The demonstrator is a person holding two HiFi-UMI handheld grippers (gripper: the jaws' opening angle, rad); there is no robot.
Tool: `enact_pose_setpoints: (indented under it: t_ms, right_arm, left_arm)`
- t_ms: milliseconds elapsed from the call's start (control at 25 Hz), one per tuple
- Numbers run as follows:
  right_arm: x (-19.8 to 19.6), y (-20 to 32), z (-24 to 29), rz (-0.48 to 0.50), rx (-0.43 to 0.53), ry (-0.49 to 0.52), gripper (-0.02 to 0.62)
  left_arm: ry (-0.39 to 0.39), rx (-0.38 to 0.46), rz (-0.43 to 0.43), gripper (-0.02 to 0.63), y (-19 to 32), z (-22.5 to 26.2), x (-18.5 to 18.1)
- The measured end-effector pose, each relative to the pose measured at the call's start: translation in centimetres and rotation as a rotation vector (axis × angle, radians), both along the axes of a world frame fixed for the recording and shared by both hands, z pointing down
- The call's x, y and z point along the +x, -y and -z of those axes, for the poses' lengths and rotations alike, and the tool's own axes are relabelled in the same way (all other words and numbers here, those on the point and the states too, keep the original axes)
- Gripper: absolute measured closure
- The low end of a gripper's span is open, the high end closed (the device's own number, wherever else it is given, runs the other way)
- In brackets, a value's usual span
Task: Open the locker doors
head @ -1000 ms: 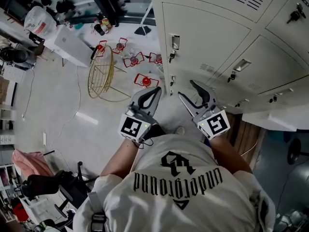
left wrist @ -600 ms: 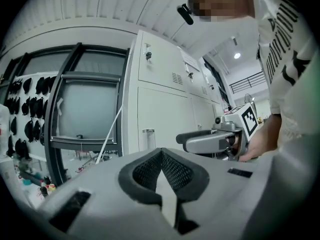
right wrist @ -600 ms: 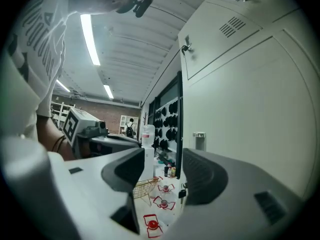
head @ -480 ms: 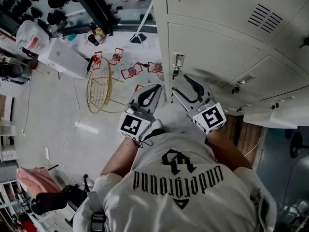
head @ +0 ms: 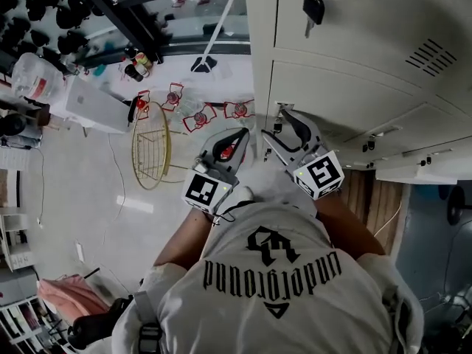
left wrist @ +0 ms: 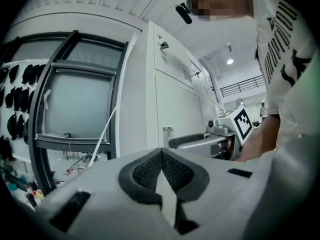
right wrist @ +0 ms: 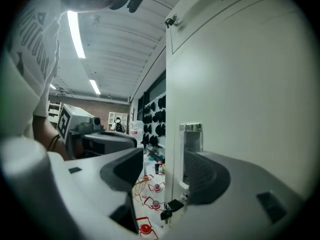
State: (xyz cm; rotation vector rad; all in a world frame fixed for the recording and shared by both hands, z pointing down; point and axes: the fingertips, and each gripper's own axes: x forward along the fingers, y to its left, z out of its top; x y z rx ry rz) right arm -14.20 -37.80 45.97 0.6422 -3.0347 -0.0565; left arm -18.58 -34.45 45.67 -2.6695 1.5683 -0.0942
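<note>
Head view: I'm up against the lockers (head: 354,57), both tongs held level off my chest; left gripper (head: 237,137) sits past the cabinet's edge, over the floor near the wire basket (head: 151,135), parked out of the way as I judge it, since one latch needs one hand; right gripper (head: 275,124) noses at the handle (head: 279,109) on the left edge of the locker door (head: 346,98); that door lies flush, so not opened yet; a key (head: 313,6) hangs in the door above.

Left gripper view: pads pressed together, nothing between them; it points along the cabinet's side toward the window (left wrist: 75,109), not at any latch, so I read it as idle, spare for a later door.

Right gripper view: jaws stand wide and have just been opening; the chrome handle shows between them, just beside the right-hand pad, touching or not I can't tell, not pinched; the spread looks meant to straddle the handle before closing and pulling; the door is shut.
</note>
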Motion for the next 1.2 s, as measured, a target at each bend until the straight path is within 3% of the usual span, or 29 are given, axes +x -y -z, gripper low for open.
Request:
enact_pose_setpoints:
  t_ms: [440,880,1200]
  right_arm:
    - [-1.5,1.3,0.1,-0.134,0.015,-0.013,0.336]
    - [-1.3,1.9,-0.3,-0.293,-0.003,-0.002,0.355]
    - [-0.7,-0.7,-0.1,-0.332,0.019,-0.001,0.35]
  left_arm:
    - [-0.042,-0.025,-0.072,0.598,2.5,-0.2,-1.7]
    - [-0.044,-0.027,-0.181,0.598,1.5,-0.7,-2.6]
    - [-0.042,-0.038,-0.228,0.598,0.7,-1.5,-2.3]
